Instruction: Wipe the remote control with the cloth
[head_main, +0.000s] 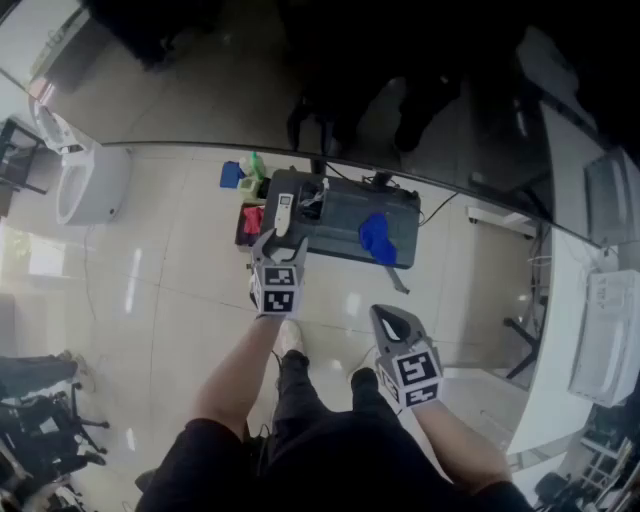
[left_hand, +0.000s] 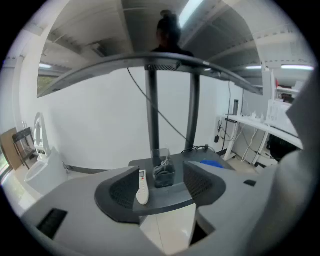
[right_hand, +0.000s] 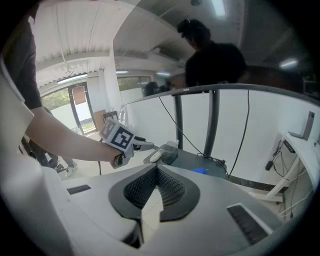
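A white remote control (head_main: 283, 213) lies on the left part of a small dark table (head_main: 345, 235). A crumpled blue cloth (head_main: 378, 238) lies on the table's right part. My left gripper (head_main: 278, 243) hovers at the table's near left edge, just short of the remote, open and holding nothing. In the left gripper view the remote (left_hand: 143, 186) lies beyond the left jaw, and the cloth (left_hand: 210, 162) is further right. My right gripper (head_main: 385, 318) is shut and empty, held back from the table. The right gripper view shows the remote (right_hand: 156, 155) and cloth (right_hand: 200, 171) ahead.
A dark open box with cables (head_main: 312, 200) stands beside the remote. Two upright poles (left_hand: 152, 115) rise behind the table. Blue, green and red items (head_main: 243, 178) sit at its far left. A white appliance (head_main: 85, 180) stands left, white desks (head_main: 600, 330) right.
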